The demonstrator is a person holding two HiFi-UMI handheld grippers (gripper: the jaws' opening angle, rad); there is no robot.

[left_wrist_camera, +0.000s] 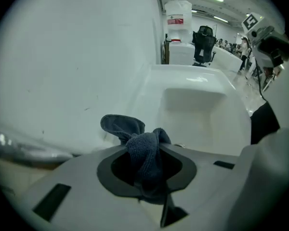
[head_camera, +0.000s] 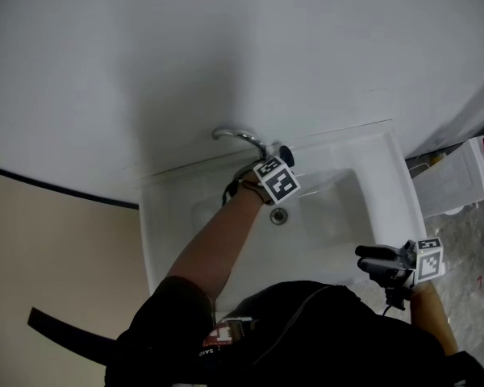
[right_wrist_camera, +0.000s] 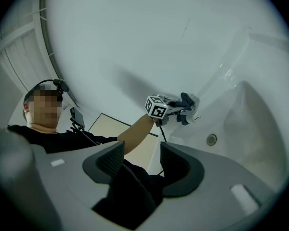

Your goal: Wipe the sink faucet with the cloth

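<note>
1. At the 9 o'clock edge of the head view, a flat tan panel (head_camera: 48,248) with a thin black border meets the smooth white wall (head_camera: 226,39).
2. Just above centre, the faucet (head_camera: 240,138) is a slim, curved spout of shiny chrome. It rises from the back ledge of the sink (head_camera: 387,176), which is glossy white and rectangular, with a rounded basin and a round metal drain (head_camera: 279,215).
3. The left gripper (head_camera: 281,158) sits at the faucet's 4 o'clock, close by; whether it touches the spout cannot be told.
4. Its grey jaws are clamped on the cloth (left_wrist_camera: 145,153), a dark blue-grey, nubbly fabric bunched into a wad, with one fold poking out toward 10 o'clock.
5. Each gripper's cube carries black-and-white square patterns and no words.
6. At 12 o'clock in the left gripper view, a white container (left_wrist_camera: 178,13) bears a red label, too small to read.
7. At 4 o'clock in the head view, the right gripper (head_camera: 369,258) hangs off the sink's front corner. Its dark ribbed pads (right_wrist_camera: 111,160) stand well apart, gripping nothing.
</note>
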